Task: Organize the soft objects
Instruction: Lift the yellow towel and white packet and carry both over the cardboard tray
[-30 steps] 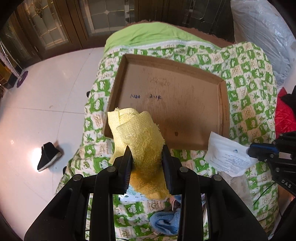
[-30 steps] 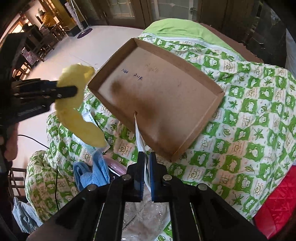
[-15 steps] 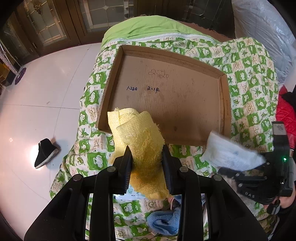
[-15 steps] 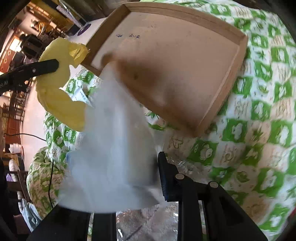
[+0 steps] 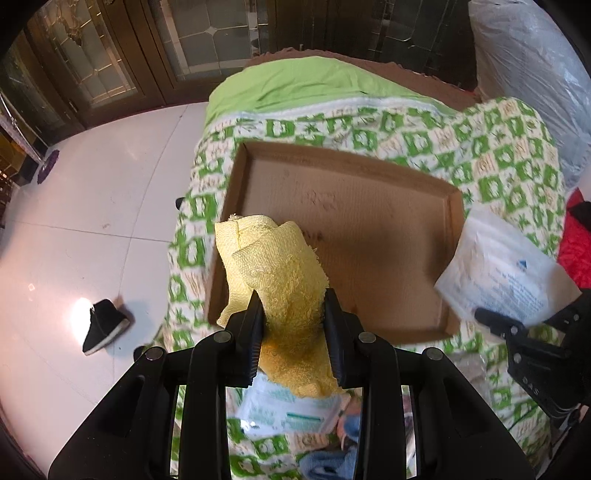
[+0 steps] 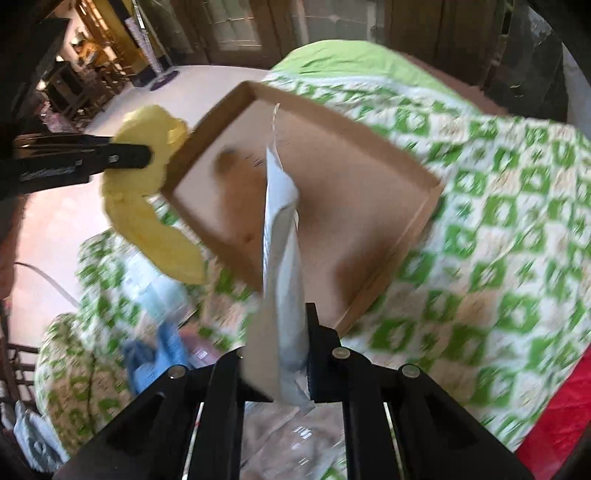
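Yellow towel sits clamped in the left hand-held gripper over the cardboard tray's near-left corner; right hand-held gripper pinches a white packet above the tray's right.

Home: quilt, tiled floor, glazed wooden doors.

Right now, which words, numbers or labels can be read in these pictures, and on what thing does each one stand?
"DAS": black body of the right gripper, left wrist view.
Handwriting on the cardboard tray: too blurred.
Print on the white packet: too small.
Print on the packet with a teal bar: blurred.
Lettering on the left gripper: blurred.
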{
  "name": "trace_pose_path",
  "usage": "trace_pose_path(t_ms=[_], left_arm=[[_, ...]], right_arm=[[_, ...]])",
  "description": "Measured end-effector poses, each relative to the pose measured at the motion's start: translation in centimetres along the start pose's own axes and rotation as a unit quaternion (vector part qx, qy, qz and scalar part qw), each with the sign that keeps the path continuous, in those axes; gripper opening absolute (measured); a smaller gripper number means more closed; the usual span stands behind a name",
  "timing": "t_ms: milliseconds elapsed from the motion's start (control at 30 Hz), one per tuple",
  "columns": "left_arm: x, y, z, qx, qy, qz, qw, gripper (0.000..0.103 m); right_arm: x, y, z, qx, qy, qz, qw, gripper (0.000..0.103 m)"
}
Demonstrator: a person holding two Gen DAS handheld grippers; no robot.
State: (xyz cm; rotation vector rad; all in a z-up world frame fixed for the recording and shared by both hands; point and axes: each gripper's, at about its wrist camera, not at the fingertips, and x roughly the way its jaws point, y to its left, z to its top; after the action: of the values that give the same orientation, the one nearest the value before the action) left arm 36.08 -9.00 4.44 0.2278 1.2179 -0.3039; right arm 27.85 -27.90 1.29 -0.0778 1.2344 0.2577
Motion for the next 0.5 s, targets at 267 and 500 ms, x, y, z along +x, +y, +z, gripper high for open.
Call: trace_pose_path(t_ms=[267, 500], left_arm=[[3.1, 1.0, 2.8, -0.005, 0.016, 0.021, 0.9996, 0.029], [6.3, 2.2, 3.8, -0.017, 0.033, 0.023, 0.9991, 0.032]], right_arm=[[5.2, -0.7, 5.4, -0.023, 0.021, -0.099, 0.995, 0.008], [9.0, -0.1, 7.0, -0.012, 0.041, -0.065, 0.997, 0.035]])
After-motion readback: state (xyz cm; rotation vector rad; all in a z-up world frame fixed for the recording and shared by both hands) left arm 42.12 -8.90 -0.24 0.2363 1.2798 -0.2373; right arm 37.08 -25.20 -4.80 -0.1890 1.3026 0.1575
